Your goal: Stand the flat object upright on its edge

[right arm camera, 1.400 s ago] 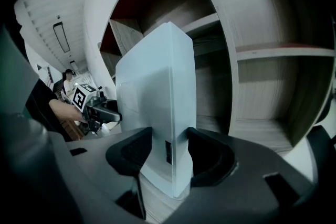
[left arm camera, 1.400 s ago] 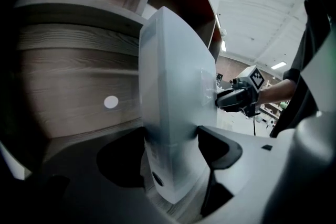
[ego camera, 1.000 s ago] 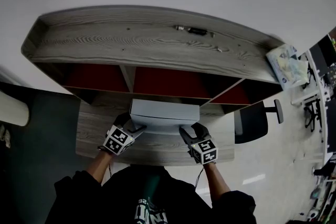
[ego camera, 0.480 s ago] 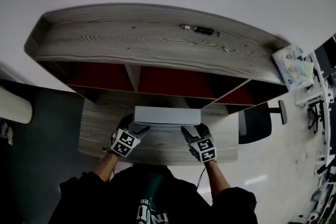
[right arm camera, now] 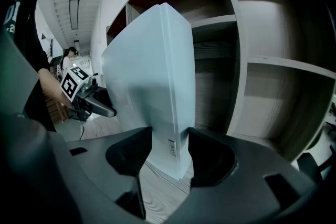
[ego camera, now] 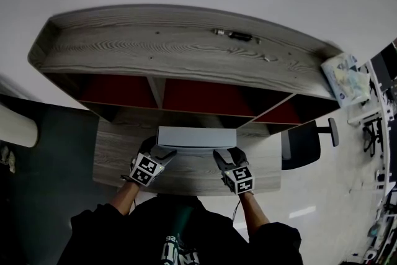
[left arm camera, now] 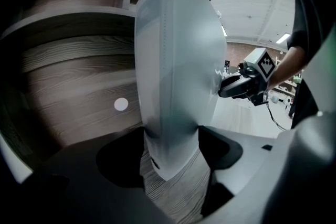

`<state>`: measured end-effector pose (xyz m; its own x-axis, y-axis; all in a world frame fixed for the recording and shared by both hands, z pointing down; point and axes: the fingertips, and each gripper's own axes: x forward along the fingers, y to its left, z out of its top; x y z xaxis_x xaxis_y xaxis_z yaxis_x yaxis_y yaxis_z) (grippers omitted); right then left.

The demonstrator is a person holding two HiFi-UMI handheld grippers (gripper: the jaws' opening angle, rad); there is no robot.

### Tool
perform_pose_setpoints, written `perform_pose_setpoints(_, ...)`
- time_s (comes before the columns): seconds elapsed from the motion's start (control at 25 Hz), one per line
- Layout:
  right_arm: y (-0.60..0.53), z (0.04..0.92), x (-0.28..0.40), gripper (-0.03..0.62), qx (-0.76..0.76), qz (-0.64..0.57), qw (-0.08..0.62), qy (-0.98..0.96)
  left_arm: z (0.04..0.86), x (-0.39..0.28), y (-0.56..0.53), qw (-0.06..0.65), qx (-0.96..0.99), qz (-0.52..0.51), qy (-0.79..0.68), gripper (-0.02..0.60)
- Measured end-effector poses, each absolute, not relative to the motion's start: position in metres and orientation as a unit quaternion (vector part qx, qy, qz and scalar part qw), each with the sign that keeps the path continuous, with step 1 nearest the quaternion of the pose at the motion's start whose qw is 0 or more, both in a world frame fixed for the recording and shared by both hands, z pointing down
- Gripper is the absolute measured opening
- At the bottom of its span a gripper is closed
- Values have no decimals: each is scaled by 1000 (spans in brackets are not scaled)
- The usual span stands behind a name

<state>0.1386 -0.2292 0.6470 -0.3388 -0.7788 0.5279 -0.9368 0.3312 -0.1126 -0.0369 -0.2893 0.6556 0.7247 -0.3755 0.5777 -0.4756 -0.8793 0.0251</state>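
Both gripper views, unlike head view, show jaws clamping box [left arm camera: 173, 60]

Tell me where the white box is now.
Head view: the white box stands centred on the desk before the shelf unit, its ends clamped by left gripper and right gripper.

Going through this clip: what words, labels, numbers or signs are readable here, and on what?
No text is legible.
The sticker on the white box: too small.
The shirt print: cut off, blurred.
The package on the shelf top: print too small.
The left tool and right tool carry square marker patterns, no letters.
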Motion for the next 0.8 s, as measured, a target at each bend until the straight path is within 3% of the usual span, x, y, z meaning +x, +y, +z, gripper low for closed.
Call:
perform_pose_setpoints(0.44, -208, 654, 138, 209, 559, 248, 179, -771, 652, -59, -282, 126, 922, 271, -245, 319)
perform_pose_setpoints(0.56, -190, 660, 136, 169, 578, 280, 174, -747, 650, -72, -276, 137, 920, 264, -255, 306)
perform_pose_setpoints(0.68, -171, 665, 129, 62, 597, 313, 159, -722, 650, -83, -264, 142, 918, 263, -260, 217)
perform_pose_setpoints(0.8, -159, 660, 116, 40, 612, 318, 152, -708, 648, -91, -252, 130, 918, 259, -273, 70)
